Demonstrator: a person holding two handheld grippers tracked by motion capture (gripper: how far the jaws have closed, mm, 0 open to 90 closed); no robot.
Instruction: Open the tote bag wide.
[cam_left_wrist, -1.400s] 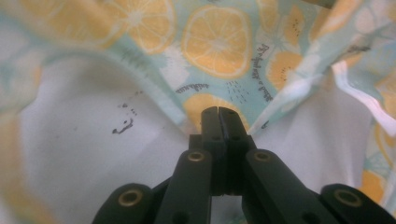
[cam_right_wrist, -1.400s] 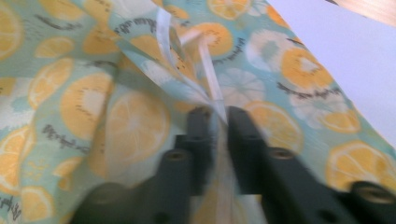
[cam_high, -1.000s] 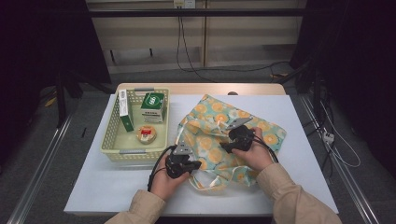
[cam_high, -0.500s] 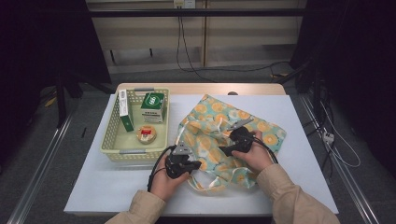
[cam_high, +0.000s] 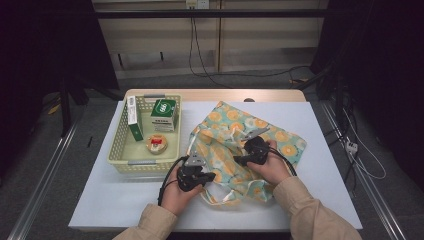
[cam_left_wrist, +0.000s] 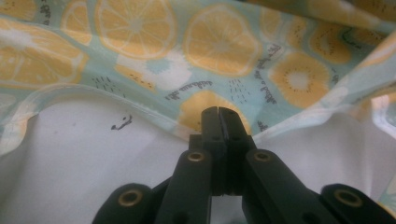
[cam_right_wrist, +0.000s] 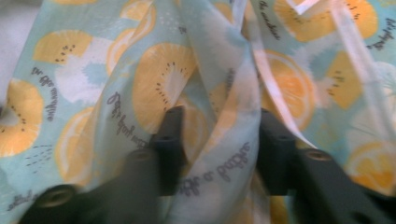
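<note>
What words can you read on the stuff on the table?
Fruit-print bag: small cursive writing is printed among the fruit slices, too blurred to read.
Green box in the basket: white label, too small to read.
Slim green-and-white box: print too small to read.
Round tin: nothing readable.

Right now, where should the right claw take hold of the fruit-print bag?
On the raised fold of the fruit-print bag already standing between the right claw jaws, coming straight in along them; the left claw pins the hem, so the fold stands up, probably thin enough to pinch.

Lab: floor rails (cam_high: 47, 187), dark curtains (cam_high: 45, 45)
</note>
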